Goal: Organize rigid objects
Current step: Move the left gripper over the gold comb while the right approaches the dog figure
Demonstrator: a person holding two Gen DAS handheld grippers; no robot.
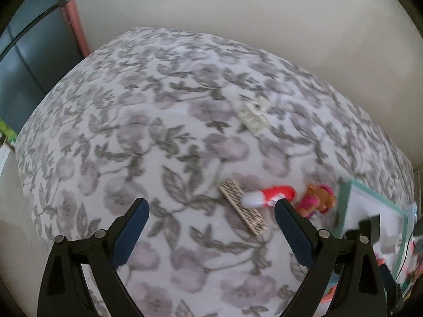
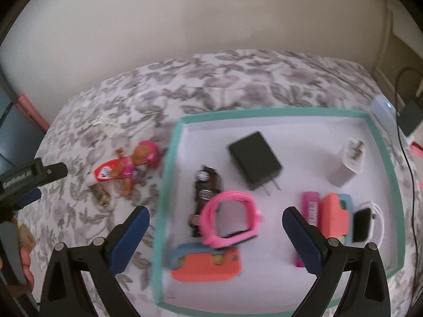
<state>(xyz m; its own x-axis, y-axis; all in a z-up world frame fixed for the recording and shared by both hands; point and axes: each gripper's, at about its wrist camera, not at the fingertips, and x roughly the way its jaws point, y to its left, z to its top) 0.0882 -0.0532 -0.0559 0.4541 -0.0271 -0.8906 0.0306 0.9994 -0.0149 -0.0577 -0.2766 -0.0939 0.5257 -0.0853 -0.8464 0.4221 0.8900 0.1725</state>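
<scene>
My left gripper (image 1: pixel 211 208) is open and empty above the floral cloth. Ahead of it lie a tan speckled strip (image 1: pixel 242 206), a red and white tube (image 1: pixel 272 196), a pink and brown toy figure (image 1: pixel 318 199) and, farther off, a white plastic piece (image 1: pixel 255 116). My right gripper (image 2: pixel 215 218) is open and empty over a teal-rimmed white box (image 2: pixel 170 163). The box holds a pink watch (image 2: pixel 228 216), a black charger (image 2: pixel 255 162), a dark cylinder pack (image 2: pixel 206 182), a white plug (image 2: pixel 350 162) and orange-blue toys (image 2: pixel 208 264). The figure (image 2: pixel 144 158) and tube (image 2: pixel 107 173) lie left of the box.
The box edge shows at right in the left wrist view (image 1: pixel 370 195). A pink magenta bar (image 2: pixel 310 206) and a black device with white cable (image 2: pixel 363 224) sit in the box. A white hub (image 2: pixel 383 108), black adapter (image 2: pixel 409 117) and cables lie at far right. Walls lie behind.
</scene>
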